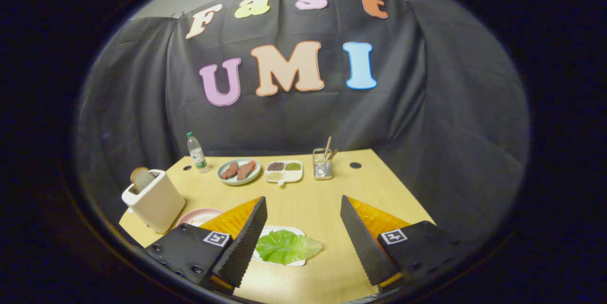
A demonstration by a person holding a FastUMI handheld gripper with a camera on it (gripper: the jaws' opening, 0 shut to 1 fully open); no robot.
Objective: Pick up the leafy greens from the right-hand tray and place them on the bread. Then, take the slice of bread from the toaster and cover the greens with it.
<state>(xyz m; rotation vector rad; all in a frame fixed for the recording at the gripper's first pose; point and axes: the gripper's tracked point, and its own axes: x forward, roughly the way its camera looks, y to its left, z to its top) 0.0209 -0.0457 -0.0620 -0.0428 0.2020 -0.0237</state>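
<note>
A green lettuce leaf (pixel 288 246) lies on a small white tray (pixel 280 231) on the wooden table, low between my fingers and closer to the left one. My gripper (pixel 303 198) hovers above the table, open wide, with nothing between its fingers. A white toaster (pixel 154 201) stands beyond the left finger, with a slice of bread (pixel 141 178) sticking up from its slot. A pink plate (pixel 198 216) sits between the toaster and the left finger, partly hidden by that finger; what lies on it I cannot tell.
Along the table's back stand a water bottle (pixel 196 152), a pale green plate with two brown patties (pixel 238 170), a divided white dish of condiments (pixel 283 171) and a wire holder with sticks (pixel 323 165). The table's right edge runs beyond the right finger.
</note>
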